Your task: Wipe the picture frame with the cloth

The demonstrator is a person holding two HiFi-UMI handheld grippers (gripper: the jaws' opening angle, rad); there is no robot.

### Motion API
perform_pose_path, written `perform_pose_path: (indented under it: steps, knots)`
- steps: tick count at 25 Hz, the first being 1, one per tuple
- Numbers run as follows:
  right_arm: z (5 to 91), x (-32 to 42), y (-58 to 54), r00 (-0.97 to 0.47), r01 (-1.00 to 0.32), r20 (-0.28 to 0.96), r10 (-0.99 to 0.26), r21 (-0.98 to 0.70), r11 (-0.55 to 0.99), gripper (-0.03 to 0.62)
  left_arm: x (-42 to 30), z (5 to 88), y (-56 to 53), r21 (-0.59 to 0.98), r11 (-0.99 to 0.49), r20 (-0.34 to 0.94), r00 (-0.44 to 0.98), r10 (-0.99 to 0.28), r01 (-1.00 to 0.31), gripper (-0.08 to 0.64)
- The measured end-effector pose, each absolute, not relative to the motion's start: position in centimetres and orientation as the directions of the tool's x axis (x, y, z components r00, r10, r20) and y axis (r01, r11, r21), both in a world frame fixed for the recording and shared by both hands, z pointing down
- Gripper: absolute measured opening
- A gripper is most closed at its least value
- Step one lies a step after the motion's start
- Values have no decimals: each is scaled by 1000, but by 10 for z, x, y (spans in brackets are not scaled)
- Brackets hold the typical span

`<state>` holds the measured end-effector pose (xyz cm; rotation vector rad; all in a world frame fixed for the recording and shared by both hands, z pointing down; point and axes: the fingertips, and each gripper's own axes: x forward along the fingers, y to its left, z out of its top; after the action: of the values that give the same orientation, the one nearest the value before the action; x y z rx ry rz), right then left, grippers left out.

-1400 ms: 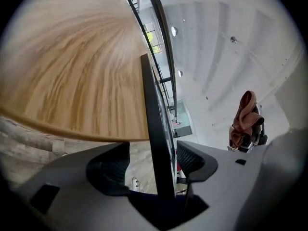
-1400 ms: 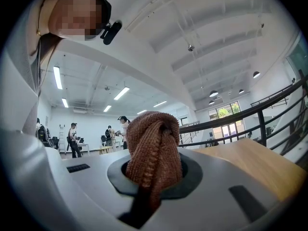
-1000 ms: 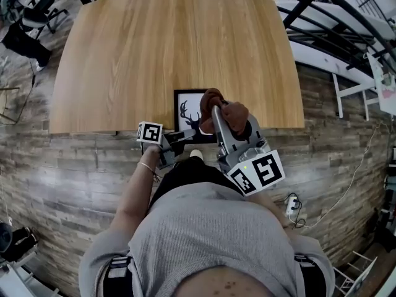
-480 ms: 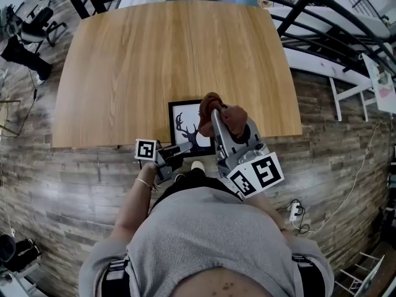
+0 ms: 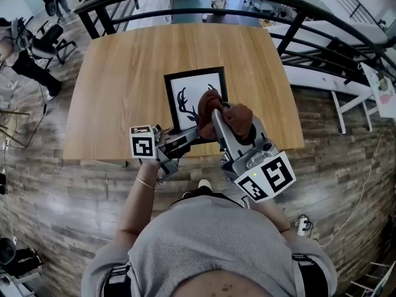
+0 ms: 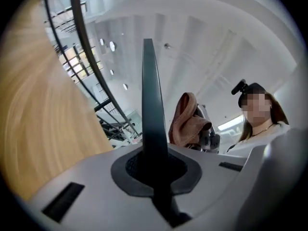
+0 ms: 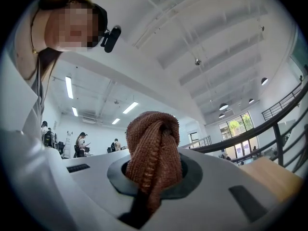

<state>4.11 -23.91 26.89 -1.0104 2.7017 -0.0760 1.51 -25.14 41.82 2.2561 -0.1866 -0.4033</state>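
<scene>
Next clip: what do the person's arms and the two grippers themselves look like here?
The left hand-held gripper and right hand-held gripper have light grey bodies. The left marker cube and right marker cube are white with black square patterns. The person wears a grey top and a thin bracelet on the left wrist.

Head view: we're looking steeply down from up high at the wooden table (image 5: 124, 73), with the railing (image 5: 294, 26) round 12 o'clock. Both gripper views sit right up close behind their jaws and tip up toward the ceiling (image 7: 202, 28). The left gripper view sights along the picture frame (image 6: 150, 105) edge-on, with the cloth (image 6: 187, 121) at 3 o'clock. The right gripper view has that same cloth dead centre.
</scene>
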Motion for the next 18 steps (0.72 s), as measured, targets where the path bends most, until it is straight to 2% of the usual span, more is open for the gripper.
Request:
perform_pose_path:
  steps: [4,8,14,18]
  knots:
    - [240,37,-225,-742,-619,-266,-615,-82,781,46,18,354,-255,616,-788,-260,938,-228,-20,18]
    - [213,46,-214,-735,-617,-312,-601,-59,785,46,21,306,-251,545,-839,-329,923,-200,12,17]
    - [185,52,-203,-759,-599,-342,-554,32,800,46,31,282,-247,453,-890,-273,942,-194,-52,17]
    - [152,51,-198,-769,-580,-402,-497,112,807,46,36,274,-240,435,-899,-281,941,-190,-51,17]
